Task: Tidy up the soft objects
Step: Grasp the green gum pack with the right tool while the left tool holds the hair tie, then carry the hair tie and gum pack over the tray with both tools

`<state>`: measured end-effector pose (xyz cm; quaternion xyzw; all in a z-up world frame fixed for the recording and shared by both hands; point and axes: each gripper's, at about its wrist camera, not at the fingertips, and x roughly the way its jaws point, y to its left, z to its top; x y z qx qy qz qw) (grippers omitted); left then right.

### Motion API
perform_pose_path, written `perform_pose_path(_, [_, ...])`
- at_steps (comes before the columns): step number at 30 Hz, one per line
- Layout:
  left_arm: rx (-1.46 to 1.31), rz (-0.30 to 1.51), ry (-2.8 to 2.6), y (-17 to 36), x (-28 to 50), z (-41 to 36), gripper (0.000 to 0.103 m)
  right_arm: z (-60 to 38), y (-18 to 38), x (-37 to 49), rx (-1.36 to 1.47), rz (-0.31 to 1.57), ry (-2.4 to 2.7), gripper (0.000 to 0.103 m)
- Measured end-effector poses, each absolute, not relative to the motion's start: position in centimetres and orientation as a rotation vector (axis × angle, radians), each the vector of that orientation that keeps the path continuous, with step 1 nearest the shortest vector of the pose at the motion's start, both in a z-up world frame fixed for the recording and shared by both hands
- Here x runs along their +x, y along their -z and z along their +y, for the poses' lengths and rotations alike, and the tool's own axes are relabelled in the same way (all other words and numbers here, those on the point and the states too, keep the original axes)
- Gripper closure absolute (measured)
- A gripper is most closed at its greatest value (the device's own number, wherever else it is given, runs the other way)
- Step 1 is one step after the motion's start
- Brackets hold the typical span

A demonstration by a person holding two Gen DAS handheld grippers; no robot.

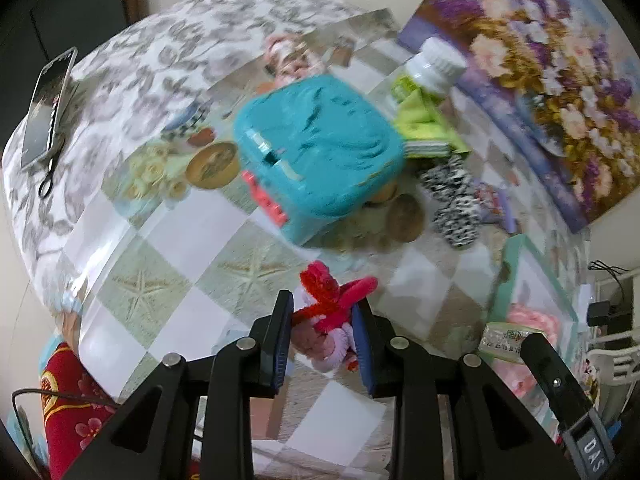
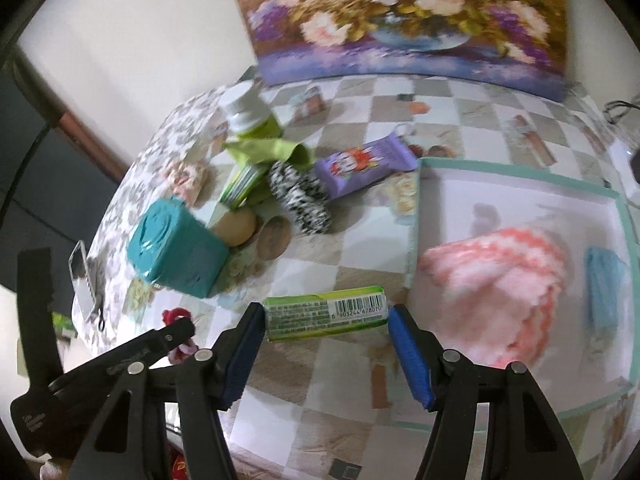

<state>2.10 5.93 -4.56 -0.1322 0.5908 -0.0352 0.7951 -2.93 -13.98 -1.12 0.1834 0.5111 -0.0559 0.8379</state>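
My left gripper [image 1: 324, 304] is shut on a red and pink pipe-cleaner toy [image 1: 322, 280], held above the checkered tablecloth [image 1: 168, 264]. My right gripper [image 2: 326, 311] is shut on a green tissue pack [image 2: 326, 316] with a barcode, its blue pads pressing both ends. Just right of that pack, a teal-rimmed tray [image 2: 416, 216] holds a pink and white knitted cloth [image 2: 500, 280] and a blue item [image 2: 604, 288]. A black-and-white scrunchie [image 2: 300, 196], a purple packet [image 2: 364, 168] and a green cloth [image 2: 264, 150] lie farther back.
A teal box [image 1: 320, 148] stands mid-table with a wooden lid [image 1: 212, 164] beside it. A white-capped bottle [image 1: 436, 64] and a flower painting [image 1: 540, 60] are at the back. A phone [image 1: 48, 104] lies at the far left edge. A brown egg-shaped object [image 2: 236, 224] rests beside the box.
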Motion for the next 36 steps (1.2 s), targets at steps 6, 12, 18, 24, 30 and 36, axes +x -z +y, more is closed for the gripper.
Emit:
perform_pose_path(6, [-0.278,1.206,0.145,2.9,2.0,5.2,0.073,-16.4,-0.5,-4.0,0.427,1.031,0.197,0.036])
perform_pose_path(12, [-0.222,1.147,0.220,1.7,1.1,2.6,0.073,-19.1,-1.8,-5.2,0.446,0.983,0.296,0.036])
perform_pose_path(18, [-0.099,1.075,0.341,0.1,-0.8,-2.1,0.073,-23.0,-2.4,-7.2,0.487,0.961,0.439,0.036])
perform_pose_path(24, [0.057,1.029,0.481,-0.4,-3.6,-7.9,0.073,-27.6,-2.4,-10.1,0.565,0.927,0.570,0.036])
perform_pose_path(30, [0.090,1.071,0.571,0.6,-5.2,-11.7,0.073,-31.1,-1.6,-12.7,0.634,0.922,0.664,0.036])
perform_pose_path(36, [0.155,1.118,0.604,2.4,-6.5,-14.4,0.072,-33.4,-0.5,-14.4,0.663,0.946,0.746,0.036])
